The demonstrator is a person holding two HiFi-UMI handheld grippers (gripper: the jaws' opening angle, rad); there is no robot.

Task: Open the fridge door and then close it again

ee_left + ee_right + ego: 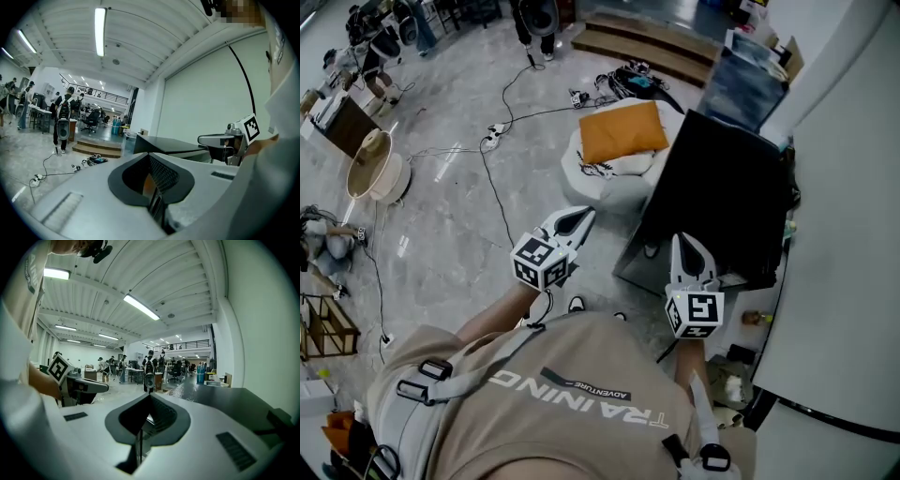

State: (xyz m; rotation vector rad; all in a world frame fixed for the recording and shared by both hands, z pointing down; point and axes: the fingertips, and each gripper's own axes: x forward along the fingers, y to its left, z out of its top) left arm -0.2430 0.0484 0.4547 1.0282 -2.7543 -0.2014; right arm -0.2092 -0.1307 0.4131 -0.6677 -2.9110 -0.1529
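A low black fridge (722,197) stands against the white wall, seen from above. Its front face (642,255) shows only as a narrow grey strip, and I see no gap at the door. My left gripper (579,221) is shut and empty, hanging over the floor to the left of the fridge front. Just before the fridge's near front corner, my right gripper (688,249) is also shut and holds nothing. In the left gripper view the shut left gripper (150,157) points past the fridge top (164,143). The right gripper (150,397) likewise looks along the fridge top (239,401).
A white beanbag with an orange cushion (622,131) lies just beyond the left gripper. Cables (502,122) run over the grey floor. Wooden steps (647,47) lie further off. The white wall (853,281) bounds the right side, with small clutter (755,319) at its foot. People stand far off.
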